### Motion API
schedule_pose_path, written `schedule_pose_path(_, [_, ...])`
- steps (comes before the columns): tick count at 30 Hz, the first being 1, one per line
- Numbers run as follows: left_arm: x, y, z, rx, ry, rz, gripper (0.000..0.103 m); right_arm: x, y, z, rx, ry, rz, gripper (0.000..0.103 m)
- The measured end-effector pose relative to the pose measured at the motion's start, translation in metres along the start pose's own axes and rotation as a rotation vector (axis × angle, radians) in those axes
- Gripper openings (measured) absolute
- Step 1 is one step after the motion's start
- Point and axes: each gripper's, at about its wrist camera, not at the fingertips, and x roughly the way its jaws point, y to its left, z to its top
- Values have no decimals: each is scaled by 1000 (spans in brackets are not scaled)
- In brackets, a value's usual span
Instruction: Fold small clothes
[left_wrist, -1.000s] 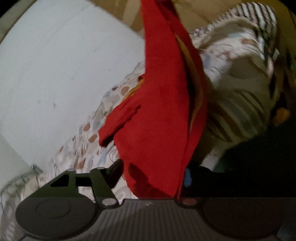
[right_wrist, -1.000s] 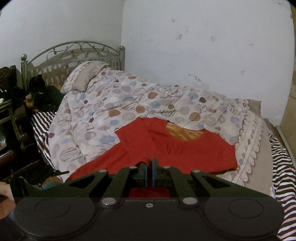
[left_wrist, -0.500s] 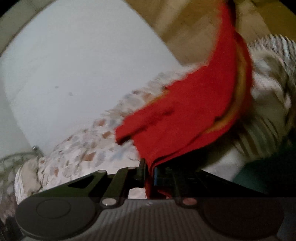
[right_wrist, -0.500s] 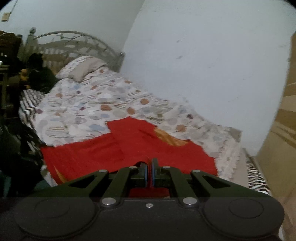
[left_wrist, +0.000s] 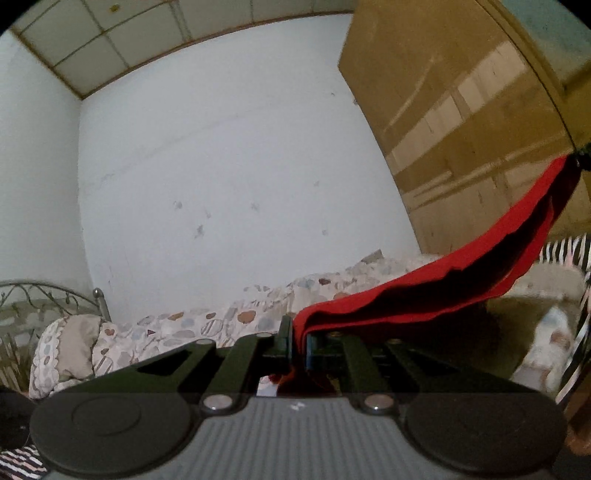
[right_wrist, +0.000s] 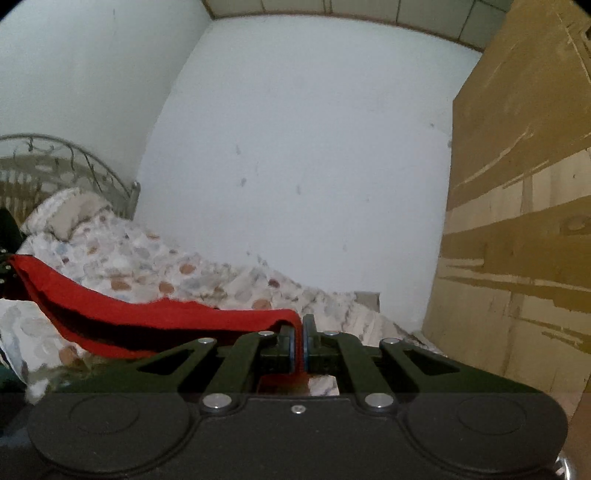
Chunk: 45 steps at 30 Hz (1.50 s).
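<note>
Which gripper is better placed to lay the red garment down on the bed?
Neither clearly: left gripper and right gripper each clamp an end of the red garment, slung above the quilt.

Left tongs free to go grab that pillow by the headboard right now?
Probably not. The left tongs are shut on the red garment, which spans across to the right tongs, also clamped on it. The pillow lies unobstructed, but the left would have to let go first.

No readable text, label or number shows anywhere.
</note>
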Motion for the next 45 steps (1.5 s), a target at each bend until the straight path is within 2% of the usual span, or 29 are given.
schedule_pose_path(5, [-42, 14, 38, -36, -21, -16, 6, -34, -14, 29, -16, -69, 41, 2])
schedule_pose_path(8, [-62, 26, 66, -74, 43, -68, 6, -52, -21, 50, -25, -104, 62, 2])
schedule_pose_path(12, [-76, 40, 96, -60, 108, -123, 6, -69, -32, 77, -23, -98, 117, 2])
schedule_pose_path(17, [-61, 54, 112, -107, 194, -182, 6, -67, -44, 90, 18, -72, 143, 2])
schedule_pose_path(22, [0, 63, 125, -55, 256, -208, 6, -35, -53, 93, 24, -34, 147, 2])
schedule_pose_path(24, [36, 62, 128, -16, 289, -215, 7, -7, -58, 100, 14, -9, 147, 2])
schedule_pose_path(28, [120, 62, 127, -22, 408, -214, 7, 62, -65, 110, -13, 69, 152, 3])
schedule_pose_path(32, [200, 67, 105, -73, 505, -226, 7, 138, -63, 99, -20, 129, 135, 3])
schedule_pose_path(38, [303, 71, 55, -85, 687, -225, 9, 240, -54, 63, -22, 241, 119, 3])
schedule_pose_path(41, [338, 69, 33, -92, 746, -222, 9, 283, -44, 39, -70, 278, 107, 3])
schedule_pose_path(45, [372, 68, 7, -140, 820, -238, 9, 340, -34, 8, -63, 372, 106, 3])
